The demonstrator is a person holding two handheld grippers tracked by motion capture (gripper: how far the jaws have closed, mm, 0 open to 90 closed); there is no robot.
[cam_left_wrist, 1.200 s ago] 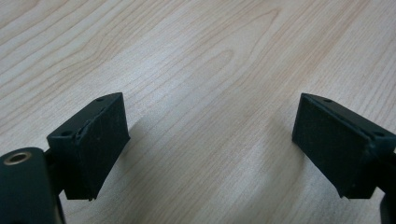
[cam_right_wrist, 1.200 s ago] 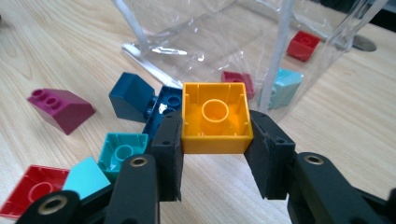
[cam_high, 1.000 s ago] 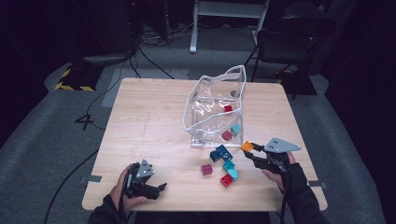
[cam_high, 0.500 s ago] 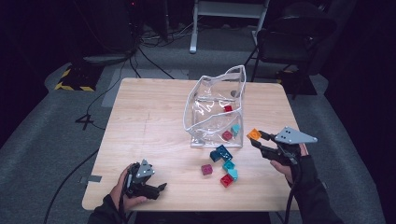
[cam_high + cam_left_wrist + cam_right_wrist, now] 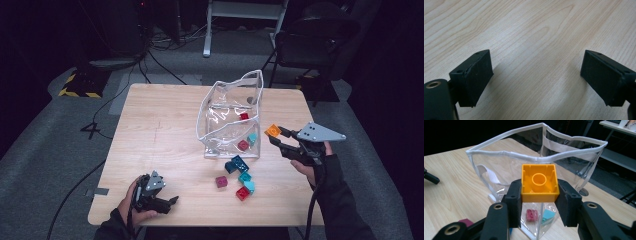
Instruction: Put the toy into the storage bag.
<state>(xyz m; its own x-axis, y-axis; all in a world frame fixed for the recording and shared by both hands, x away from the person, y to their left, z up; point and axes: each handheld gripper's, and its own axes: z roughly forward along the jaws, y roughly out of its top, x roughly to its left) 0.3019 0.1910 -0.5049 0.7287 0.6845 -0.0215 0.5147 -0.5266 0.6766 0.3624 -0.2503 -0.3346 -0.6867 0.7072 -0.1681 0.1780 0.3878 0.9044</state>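
Your right gripper (image 5: 276, 136) has risen since the earlier frames: a second ago it was low among the loose blocks, and now it hangs higher, just beside the right wall of the clear bag (image 5: 227, 115). Its jaws are closed on the orange block (image 5: 272, 130), one pad on each side, and the block has come up with it. I judge that the lift is done and that what is left is to carry the block over the white rim and let it go inside.

Your left gripper (image 5: 162, 202) has stayed where it was, far to the left of the right one, near the close edge of the counter (image 5: 150, 130), with its jaws apart and nothing between them.

From the right gripper view you see the hollow underside of the orange block (image 5: 539, 182) turned toward the camera, the bag rim behind it and above it, and a red block (image 5: 532, 215) inside the bag. The high view gives what this view does not: the loose blocks (image 5: 239, 176) lying on the counter below and to the left of the right gripper. The left gripper view tells you its black pads (image 5: 475, 75) stand over bare wood.
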